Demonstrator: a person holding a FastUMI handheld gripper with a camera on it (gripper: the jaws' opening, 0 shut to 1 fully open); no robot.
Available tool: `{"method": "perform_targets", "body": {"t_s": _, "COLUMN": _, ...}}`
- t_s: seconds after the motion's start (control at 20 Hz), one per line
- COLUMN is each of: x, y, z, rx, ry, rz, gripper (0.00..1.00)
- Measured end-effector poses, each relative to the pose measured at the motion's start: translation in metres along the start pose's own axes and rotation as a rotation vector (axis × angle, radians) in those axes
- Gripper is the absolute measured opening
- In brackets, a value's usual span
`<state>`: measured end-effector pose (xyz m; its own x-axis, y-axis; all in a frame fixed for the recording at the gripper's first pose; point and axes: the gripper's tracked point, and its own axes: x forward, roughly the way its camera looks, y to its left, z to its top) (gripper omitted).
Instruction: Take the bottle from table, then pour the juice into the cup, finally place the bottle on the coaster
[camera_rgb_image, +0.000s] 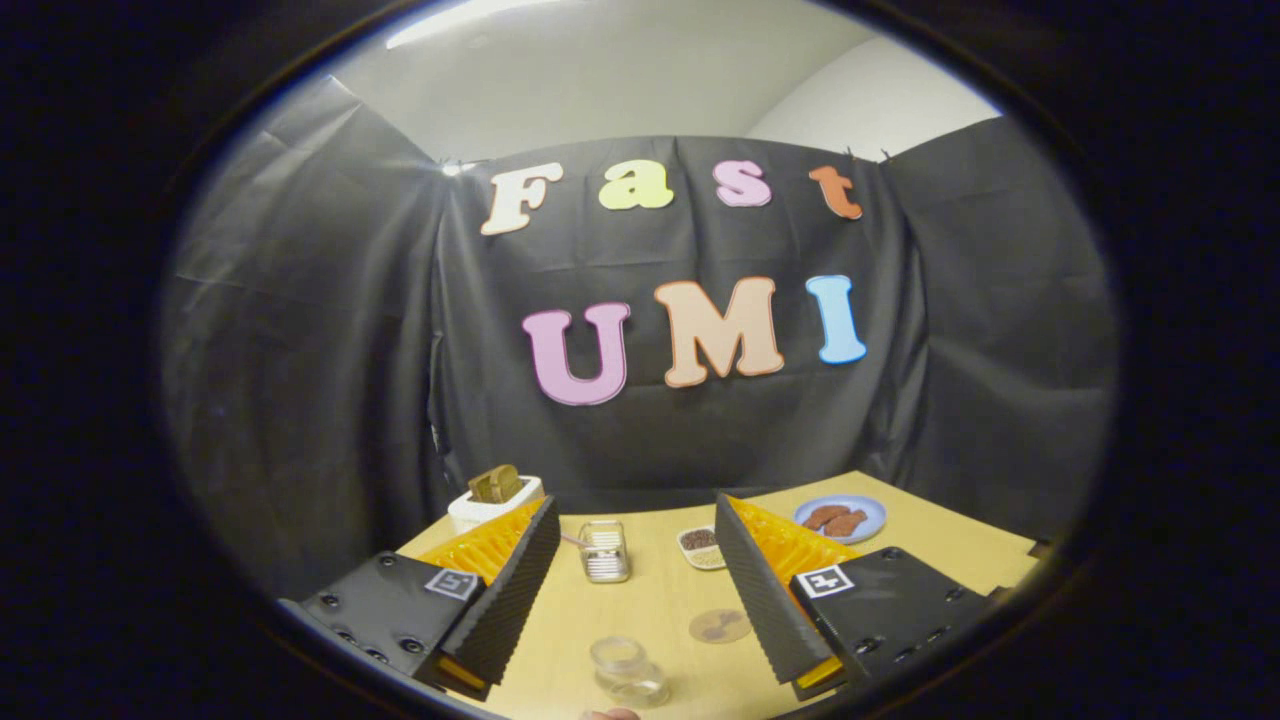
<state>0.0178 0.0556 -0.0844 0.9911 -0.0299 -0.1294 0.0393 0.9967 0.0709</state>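
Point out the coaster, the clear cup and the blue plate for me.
coaster (719, 626), gripper view, middle of its round top, between the open claw's fingers.
clear cup (625, 670), gripper view, its glass wall.
blue plate (868, 506), gripper view, bare rim beyond the food.

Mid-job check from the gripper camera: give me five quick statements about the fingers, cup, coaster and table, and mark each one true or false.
1. The gripper is open with nothing held. True.
2. The clear cup lies on its side. False: it stands upright on the table, between the fingers.
3. The round coaster is bare. True.
4. The blue plate is stacked on the coaster. False: it sits apart, beyond the right finger.
5. The white toaster holds nothing. False: a brown slice sticks out of its top.
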Motion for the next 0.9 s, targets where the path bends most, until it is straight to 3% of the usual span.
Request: {"method": "perform_targets", "body": {"t_s": 0.9, "x": -0.002, "y": 0.005, "z": -0.193, "rx": -0.086, "ry": 0.365, "rz": 0.014, "gripper": 0.99}}
